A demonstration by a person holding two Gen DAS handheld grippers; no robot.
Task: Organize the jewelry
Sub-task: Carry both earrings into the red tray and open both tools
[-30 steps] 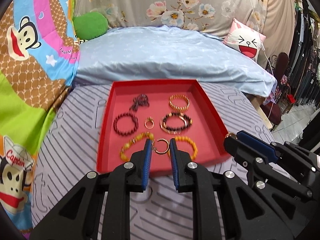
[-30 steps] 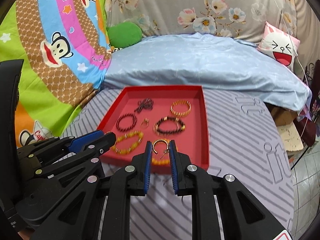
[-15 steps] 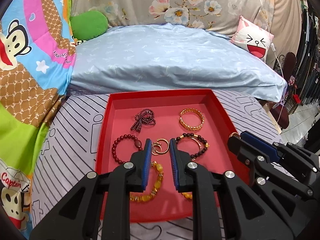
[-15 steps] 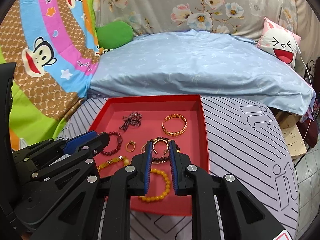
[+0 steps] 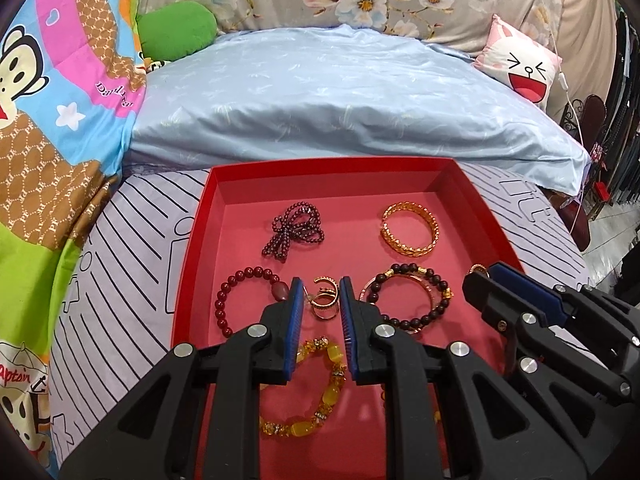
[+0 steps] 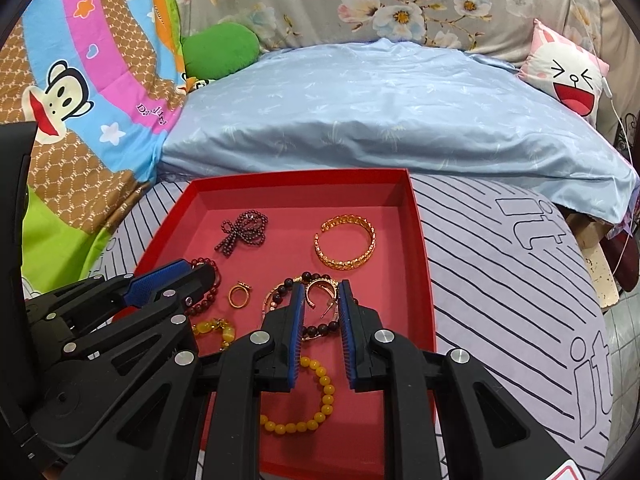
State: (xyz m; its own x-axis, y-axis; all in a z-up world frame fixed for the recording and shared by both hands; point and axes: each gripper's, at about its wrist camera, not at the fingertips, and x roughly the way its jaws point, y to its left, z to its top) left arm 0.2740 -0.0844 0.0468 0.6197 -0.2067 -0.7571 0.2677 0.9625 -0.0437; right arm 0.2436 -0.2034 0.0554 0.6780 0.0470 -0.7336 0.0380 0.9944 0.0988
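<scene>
A red tray [image 5: 188, 264] lies on the striped cover and holds several pieces of jewelry: a dark bead bow [image 5: 294, 230], a gold bangle [image 5: 409, 234], a red bead bracelet [image 5: 240, 300], a dark bead bracelet [image 5: 408, 300] and an amber bracelet [image 5: 316, 396]. Over the tray's middle my left gripper [image 5: 321, 285] is shut on a gold hoop earring [image 5: 326, 282]. A small gold ring [image 6: 239, 295] lies on the tray floor. Beside it, my right gripper [image 6: 321, 289] is shut on a second gold hoop earring [image 6: 320, 290], above a yellow bead bracelet [image 6: 308, 400].
A pale blue quilt [image 5: 340, 100] rises right behind the tray. A green cushion [image 5: 176, 36] sits far left and a pink cartoon pillow [image 5: 520, 64] far right. The bed's edge drops away at the right, with a chair [image 5: 592, 112] beyond.
Both grippers have moved forward and down over the tray, side by side, each still holding its earring. The tray's jewelry now appears larger and closer.
</scene>
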